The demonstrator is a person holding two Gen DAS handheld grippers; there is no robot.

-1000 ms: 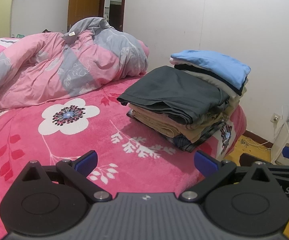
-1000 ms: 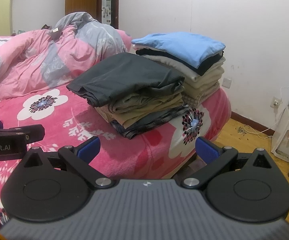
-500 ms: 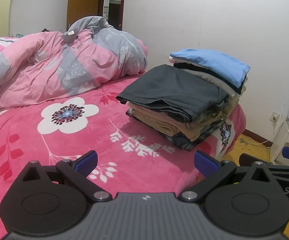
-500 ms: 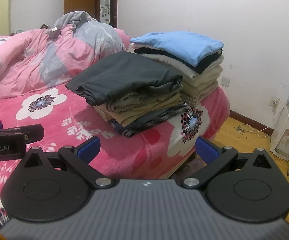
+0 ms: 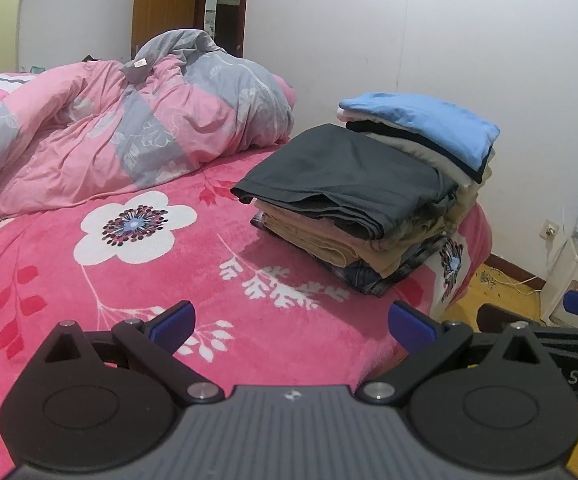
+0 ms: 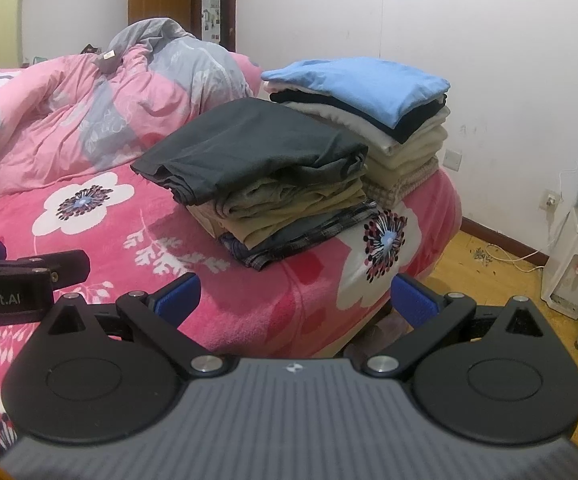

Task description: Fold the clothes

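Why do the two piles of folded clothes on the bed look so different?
The near pile is topped by a dark grey garment; the far pile is topped by a light blue one. The near pile is lower, with brownish and plaid layers; the far pile stands taller, with black and cream layers. Both sit side by side near the corner of the pink flowered bed, neatly folded.

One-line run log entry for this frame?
left claw open, empty | right claw open, empty | two folded stacks on bed: dark grey top, blue top
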